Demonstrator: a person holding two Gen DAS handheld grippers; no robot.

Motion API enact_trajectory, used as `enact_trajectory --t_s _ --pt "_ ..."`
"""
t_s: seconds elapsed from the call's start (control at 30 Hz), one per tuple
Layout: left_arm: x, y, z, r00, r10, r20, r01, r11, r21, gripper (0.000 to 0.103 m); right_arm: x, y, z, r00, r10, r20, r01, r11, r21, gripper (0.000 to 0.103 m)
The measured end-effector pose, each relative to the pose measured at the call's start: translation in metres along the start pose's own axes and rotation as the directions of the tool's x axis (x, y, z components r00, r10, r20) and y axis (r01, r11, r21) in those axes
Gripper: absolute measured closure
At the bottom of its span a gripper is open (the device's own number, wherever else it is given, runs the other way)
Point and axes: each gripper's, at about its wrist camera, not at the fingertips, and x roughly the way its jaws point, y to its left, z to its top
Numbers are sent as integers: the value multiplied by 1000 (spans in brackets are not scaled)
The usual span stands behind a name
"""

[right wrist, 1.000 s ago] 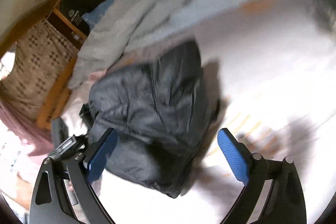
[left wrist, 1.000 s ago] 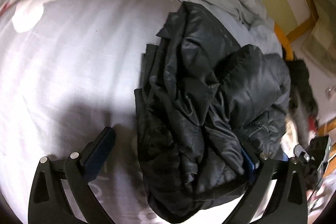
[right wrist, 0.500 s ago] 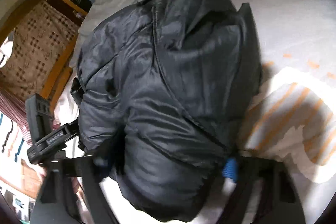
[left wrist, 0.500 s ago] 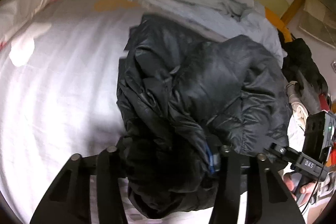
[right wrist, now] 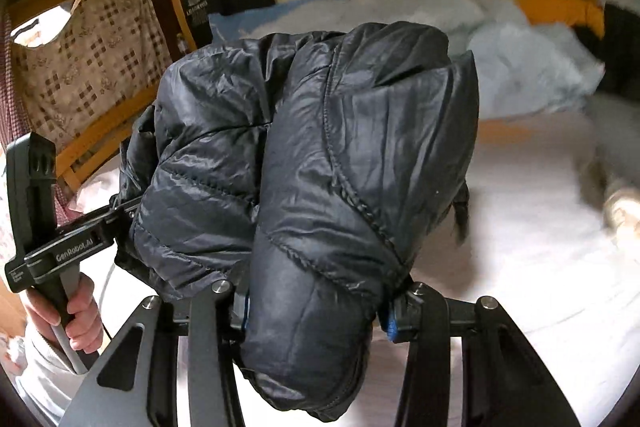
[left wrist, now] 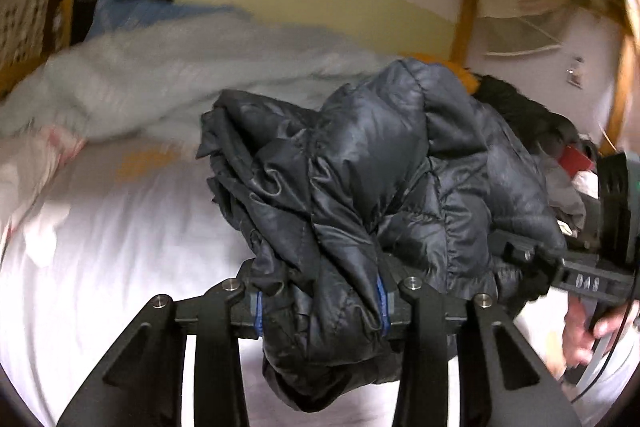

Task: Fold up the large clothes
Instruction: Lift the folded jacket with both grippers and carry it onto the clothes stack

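A folded black puffer jacket (left wrist: 372,187) hangs in the air above the white bed sheet (left wrist: 120,247). My left gripper (left wrist: 320,311) has its jaws closing, and its blue pads squeeze one end of the bundle. My right gripper (right wrist: 316,311) grips the other end of the same jacket (right wrist: 320,155), jaws closing too, fabric bulging between the pads. In the left wrist view the right gripper's black body and the hand holding it show at the far right. In the right wrist view the left gripper's body and hand show at the far left.
A pale blue-grey duvet (left wrist: 160,83) lies bunched along the bed's far side against a wooden frame (left wrist: 464,15). Dark clothes (left wrist: 520,115) and an orange item (right wrist: 560,11) sit at the bed's end. A checked cloth (right wrist: 92,67) hangs on the frame.
Both grippers went from open around the jacket lying on the bed to clamped on its ends. The bundle has been lifted off the sheet, and both views tilted up toward the wall.
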Motion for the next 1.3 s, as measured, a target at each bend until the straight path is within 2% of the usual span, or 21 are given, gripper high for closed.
enact_trajectory --t_s 0.1,0.17,0.3,0.37,0.47,0.57,0.7,0.8,0.9,0.97,1.1,1.2,1.23,1.27,1.3 --pt "-4 -30 8 998 -4 59 2 1000 25 65 -32 -16 10 998 -27 63 28 999 -18 55" --pt "-4 -47 21 995 -34 92 33 999 15 65 -56 -32 16 993 -52 108 54 998 -19 54" --pt "3 -91 54 986 -84 143 77 996 55 65 -103 -69 31 975 -91 202 94 996 -7 54" --pt "5 -117 70 976 -118 182 107 992 72 64 -132 -95 43 959 -115 260 118 993 4 54" --pt "27 -156 92 951 -177 255 169 984 54 61 -171 -134 63 932 -159 325 163 986 14 53" --pt "60 -201 109 942 -239 236 230 971 65 61 -205 -175 75 894 -241 377 245 969 40 51" --pt "107 -262 122 933 -302 197 291 953 83 62 -227 -229 74 854 -375 360 385 922 48 50" --pt "141 -310 122 925 -343 165 329 938 105 62 -239 -270 69 830 -435 349 413 900 138 50" --pt "166 -342 118 915 -379 138 364 923 122 63 -249 -313 62 800 -501 331 459 865 202 50" --pt "183 -363 115 920 -374 119 359 924 131 62 -251 -345 55 784 -532 321 475 846 241 50" --pt "217 -394 112 937 -336 94 321 935 151 61 -240 -381 42 749 -585 313 508 809 296 50" --pt "228 -400 114 950 -308 48 296 940 167 49 -225 -383 35 719 -627 301 558 778 288 50" --pt "230 -398 113 957 -290 28 281 946 163 41 -221 -383 34 718 -633 290 567 773 284 50" --pt "236 -400 111 962 -272 16 266 951 156 33 -218 -383 33 729 -625 278 558 779 288 49" --pt "238 -400 109 964 -265 8 261 954 149 31 -216 -383 32 745 -609 271 536 789 299 47"
